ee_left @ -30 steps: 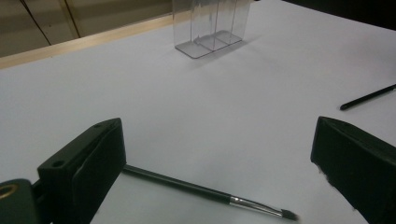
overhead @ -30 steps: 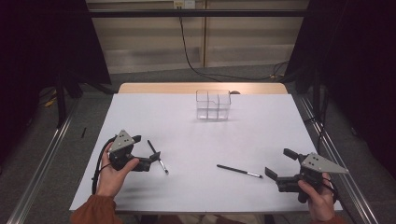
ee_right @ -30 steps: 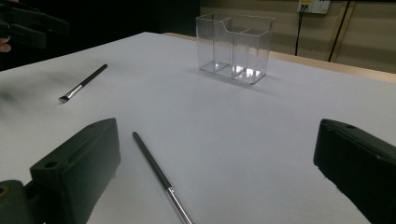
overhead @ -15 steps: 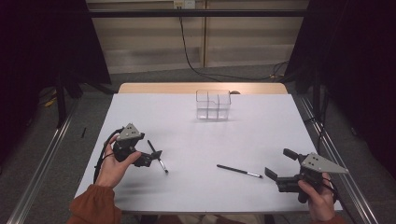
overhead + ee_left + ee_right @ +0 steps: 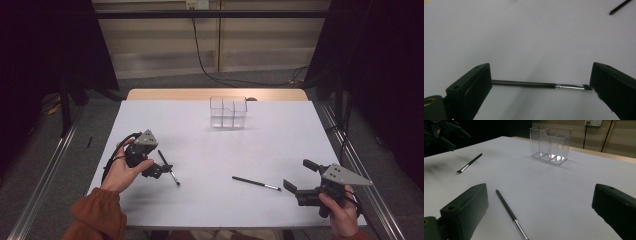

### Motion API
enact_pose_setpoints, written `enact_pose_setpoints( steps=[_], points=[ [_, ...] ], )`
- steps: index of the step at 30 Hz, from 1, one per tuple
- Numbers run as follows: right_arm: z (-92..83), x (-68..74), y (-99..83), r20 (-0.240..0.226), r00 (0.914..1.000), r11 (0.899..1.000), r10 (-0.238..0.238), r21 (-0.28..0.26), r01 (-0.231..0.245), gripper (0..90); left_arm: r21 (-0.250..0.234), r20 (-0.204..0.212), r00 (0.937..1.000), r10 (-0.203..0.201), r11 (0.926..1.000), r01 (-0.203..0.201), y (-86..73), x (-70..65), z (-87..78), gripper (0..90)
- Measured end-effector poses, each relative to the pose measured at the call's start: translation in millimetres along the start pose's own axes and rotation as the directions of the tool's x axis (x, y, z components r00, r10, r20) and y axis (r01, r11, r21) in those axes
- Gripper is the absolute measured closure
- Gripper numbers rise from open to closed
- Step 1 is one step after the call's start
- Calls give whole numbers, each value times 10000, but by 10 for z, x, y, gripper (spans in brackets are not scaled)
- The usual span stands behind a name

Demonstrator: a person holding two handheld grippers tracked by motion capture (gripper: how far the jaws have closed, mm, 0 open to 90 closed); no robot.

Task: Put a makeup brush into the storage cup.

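Between the wide-parted jaws of the left gripper a thin makeup brush is seen lying flat on the white table. Nothing is clasped: the jaws stand well apart on either side of the brush, which is laid crosswise to them. A long black handle is shown, followed by a short silver ferrule and a small dark angled tip; the tip end is found just beside one jaw, the handle end running behind the other. Whether either jaw touches the brush cannot be told.

From the high view, the left gripper is held low over the near left part of the table, and the brush is laid slantwise under its jaws.

Further right, a second brush of the same slim build, black with a silver ferrule, is laid on the table near the front edge. The right gripper is held at the near right corner, its jaws spread wide with nothing between them, and well apart from that second brush. In the right gripper view the second brush is seen ahead of the right gripper, nearer one jaw.

At the far side of the table, a clear plastic organizer with several compartments is stood upright.
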State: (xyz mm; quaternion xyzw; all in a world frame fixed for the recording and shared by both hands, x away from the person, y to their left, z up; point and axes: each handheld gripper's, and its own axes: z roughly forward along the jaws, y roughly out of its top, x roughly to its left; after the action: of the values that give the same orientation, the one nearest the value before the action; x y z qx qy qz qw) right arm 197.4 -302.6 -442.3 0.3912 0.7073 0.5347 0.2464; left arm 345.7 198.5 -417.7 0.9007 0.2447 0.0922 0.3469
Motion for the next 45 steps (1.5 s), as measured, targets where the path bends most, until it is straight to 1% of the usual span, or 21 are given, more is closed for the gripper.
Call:
enact_pose_setpoints(
  steps=[4, 10, 12, 14, 16, 19, 20, 21, 22, 23, 25, 26, 31, 33, 35, 36, 38, 40, 41, 43, 45],
  points=[
    [-2, 0, 1, -57, 10000, 10000, 48, -41, -48, 2, 170, -38, 9999, 100, 9998, -99, -2, 26, 26, 40],
    [1, 1, -1, -46, 10000, 10000, 6, -15, -7, 2, 727, 345, 9993, 165, 9972, -190, -25, 116, 84, 51],
    [4, 5, -1, -58, 10000, 10000, 6, 9, -6, 2, 1121, 515, 9975, 476, 9923, -531, 9, 151, 88, 51],
    [5, 4, -1, -59, 10000, 10000, 8, 11, -8, 2, 1160, 571, 9972, 489, 9917, -552, 43, 173, 87, 51],
    [6, 2, -3, -52, 10000, 10000, 6, 26, -6, 2, 1402, 559, 9953, 789, 9864, -860, 85, 195, 88, 49],
    [8, 1, -3, -62, 10000, 10000, 13, 38, -13, 2, 1476, 715, 9935, 881, 9842, -979, 138, 213, 96, 48],
    [9, 3, -4, -78, 10000, 10000, 20, 45, -20, 2, 1716, 965, 9861, 1349, 9737, -1500, 180, 221, 110, 48],
    [9, 3, -4, -78, 10000, 10000, 20, 45, -20, 2, 1716, 965, 9861, 1349, 9737, -1500, 180, 221, 110, 49],
    [7, 4, -5, -101, 9999, 10000, 2, 49, -2, 2, 1874, 1037, 9840, 1450, 9688, -1625, 192, 219, 121, 49],
    [7, 4, -5, -124, 9999, 10000, 7, 36, -7, 2, 2103, 1177, 9773, 1764, 9574, -1981, 206, 213, 156, 48],
    [7, 5, -4, -151, 9999, 10000, 10, 35, -9, 2, 2084, 1516, 9718, 1805, 9552, -2100, 224, 214, 183, 57],
    [9, 4, -4, -158, 9999, 10000, -15, 28, 16, 2, 2210, 1512, 9696, 1923, 9495, -2227, 232, 212, 195, 60],
    [9, 4, -6, -177, 9998, 10000, -13, 50, 14, 2, 2320, 1680, 9652, 2006, 9435, -2365, 227, 218, 251, 59],
    [10, 4, -7, -189, 9998, 10000, 2, 57, -1, 2, 2579, 1811, 9580, 2222, 9293, -2643, 212, 221, 285, 59],
    [14, 4, -7, -205, 9998, 10000, 1, 54, 0, 2, 2631, 1837, 9571, 2240, 9270, -2675, 208, 224, 296, 45],
    [14, 4, -7, -205, 9998, 10000, 1, 54, 0, 2, 2740, 1877, 9556, 2273, 9221, -2732, 208, 228, 309, 45],
    [16, 8, -5, -233, 9997, 10000, -35, 74, 37, 2, 2760, 1884, 9476, 2581, 9120, -3033, 203, 221, 337, 50],
    [17, 10, -6, -247, 9997, 10000, -30, 94, 33, 2, 2929, 2143, 9329, 2895, 8921, -3441, 214, 216, 379, 64],
    [17, 10, -6, -244, 9997, 10000, -31, 92, 33, 2, 2929, 2143, 9329, 2895, 8921, -3441, 214, 216, 379, 69],
    [16, 9, -6, -242, 9997, 10000, -31, 89, 34, 2, 2989, 2217, 9296, 2945, 8869, -3522, 219, 209, 411, 69],
    [14, 9, -8, -246, 9997, 10000, -20, 90, 22, 2, 3207, 2313, 9232, 3068, 8719, -3701, 222, 223, 454, 70]
  ],
)
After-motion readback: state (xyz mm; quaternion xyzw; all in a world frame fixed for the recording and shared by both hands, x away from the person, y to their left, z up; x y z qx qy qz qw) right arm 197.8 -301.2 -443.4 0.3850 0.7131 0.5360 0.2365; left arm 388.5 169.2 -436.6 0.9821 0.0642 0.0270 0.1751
